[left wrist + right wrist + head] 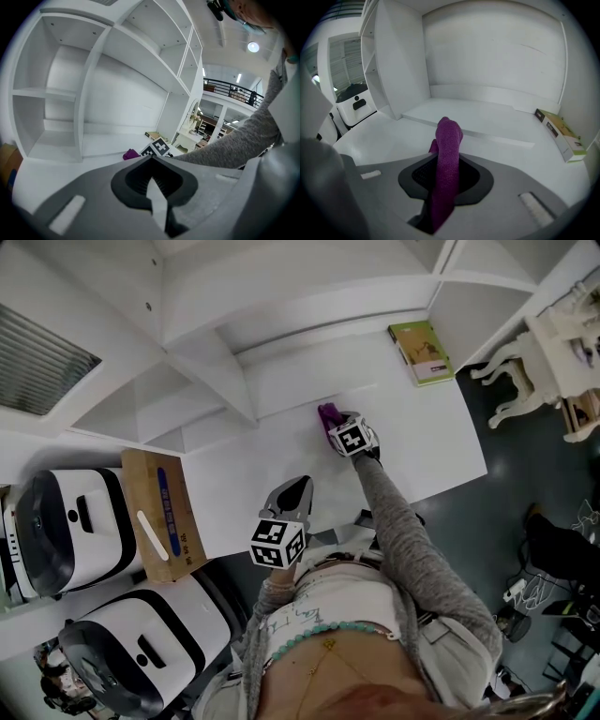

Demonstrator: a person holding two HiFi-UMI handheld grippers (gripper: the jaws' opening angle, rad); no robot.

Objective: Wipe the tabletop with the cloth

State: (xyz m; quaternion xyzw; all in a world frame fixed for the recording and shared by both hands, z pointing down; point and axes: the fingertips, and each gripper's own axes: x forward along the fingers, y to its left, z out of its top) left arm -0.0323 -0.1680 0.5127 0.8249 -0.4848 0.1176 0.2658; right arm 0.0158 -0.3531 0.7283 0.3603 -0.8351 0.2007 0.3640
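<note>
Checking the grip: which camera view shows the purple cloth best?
The right gripper view: the purple cloth stands large and close, clamped in the right gripper. The head view shows only a small tuft beyond the marker cube; the left gripper view, a tiny distant patch.

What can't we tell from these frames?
- Whether the cloth touches the tabletop: in the head view the right gripper covers most of it; in the right gripper view its own jaws block the underside.
- Green book print: too small in every view.
- Middle of the tabletop's near edge: in the head view the left gripper and sleeve cover it.
</note>
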